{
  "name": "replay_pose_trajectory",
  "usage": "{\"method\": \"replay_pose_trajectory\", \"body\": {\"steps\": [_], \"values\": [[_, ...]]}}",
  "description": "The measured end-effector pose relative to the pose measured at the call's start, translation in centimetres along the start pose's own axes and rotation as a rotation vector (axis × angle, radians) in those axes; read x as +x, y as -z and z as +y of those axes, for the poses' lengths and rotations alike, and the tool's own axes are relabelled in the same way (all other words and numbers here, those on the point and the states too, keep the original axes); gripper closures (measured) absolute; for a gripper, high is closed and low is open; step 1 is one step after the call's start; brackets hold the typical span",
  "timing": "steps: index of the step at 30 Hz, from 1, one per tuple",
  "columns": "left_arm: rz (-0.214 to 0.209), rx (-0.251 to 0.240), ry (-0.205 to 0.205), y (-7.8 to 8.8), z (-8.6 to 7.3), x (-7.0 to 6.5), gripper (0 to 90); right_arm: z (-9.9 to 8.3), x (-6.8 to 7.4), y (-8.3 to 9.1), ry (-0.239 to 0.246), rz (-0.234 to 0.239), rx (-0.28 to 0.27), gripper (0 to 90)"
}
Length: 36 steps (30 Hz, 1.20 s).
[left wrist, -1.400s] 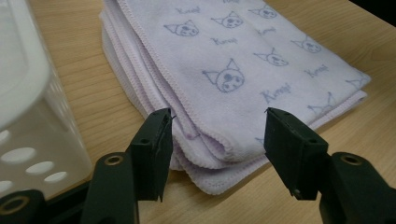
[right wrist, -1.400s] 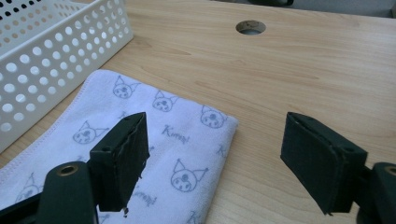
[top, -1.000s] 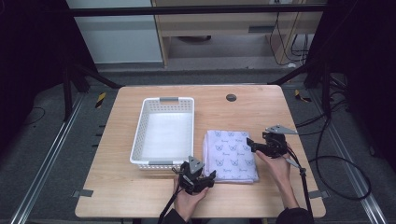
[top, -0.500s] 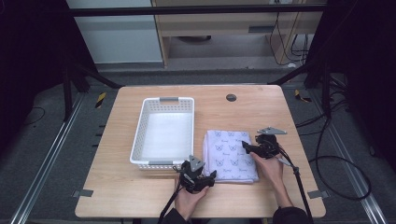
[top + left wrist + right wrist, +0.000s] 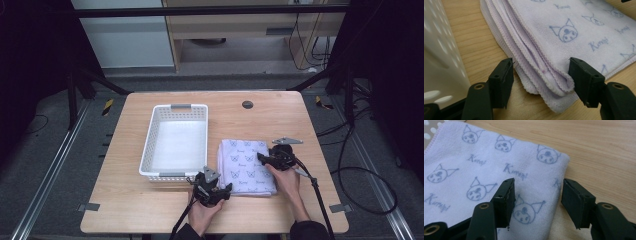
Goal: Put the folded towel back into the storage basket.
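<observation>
While a folded towel (image 5: 247, 166) lies flat on the wooden counter (image 5: 260, 112), just right of a white basket (image 5: 175, 141), a person holds a gripper at each of its near sides. Left gripper (image 5: 540, 75) sits at the towel's near left corner, jaws wide apart with the stacked hems between them; its pads are at the hems' edges but not pinching them. Right gripper (image 5: 537, 192) is over the towel's right edge, jaws about half open and just been closing, one over the cloth and one off its edge; nothing is gripped.
</observation>
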<state>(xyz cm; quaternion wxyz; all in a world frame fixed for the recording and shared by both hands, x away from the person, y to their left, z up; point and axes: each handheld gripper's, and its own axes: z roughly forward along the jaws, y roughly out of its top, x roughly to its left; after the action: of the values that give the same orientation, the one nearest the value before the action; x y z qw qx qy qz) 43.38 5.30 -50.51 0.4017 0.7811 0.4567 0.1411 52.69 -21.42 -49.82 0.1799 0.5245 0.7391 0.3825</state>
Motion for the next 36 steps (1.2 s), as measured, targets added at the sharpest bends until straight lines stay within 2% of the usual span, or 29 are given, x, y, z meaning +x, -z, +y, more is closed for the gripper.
{"method": "replay_pose_trajectory", "body": {"steps": [4, 15, 26, 30, 36], "values": [[0.001, -0.001, 0.005, 0.0, 0.0, -0.2, 37.9, -0.1, -0.1, -0.1, -0.037, 0.018, 0.01, 47.7], [-0.039, 0.002, 0.029, 0.0, 0.1, -0.1, 51.4, -0.2, -0.1, -0.2, -0.057, 0.052, 0.013, 56.7], [-0.069, -0.005, 0.064, -0.1, 0.0, -0.2, 65.2, -0.1, 0.1, 0.0, -0.044, 0.055, 0.006, 73.0], [-0.063, -0.017, 0.058, 0.1, 0.1, -0.3, 73.3, 0.0, 0.3, 0.2, -0.028, 0.048, -0.004, 75.6], [-0.065, -0.027, 0.06, 0.3, 0.1, -0.3, 76.0, 0.2, 0.4, 0.9, -0.012, 0.053, -0.021, 76.2]]}}
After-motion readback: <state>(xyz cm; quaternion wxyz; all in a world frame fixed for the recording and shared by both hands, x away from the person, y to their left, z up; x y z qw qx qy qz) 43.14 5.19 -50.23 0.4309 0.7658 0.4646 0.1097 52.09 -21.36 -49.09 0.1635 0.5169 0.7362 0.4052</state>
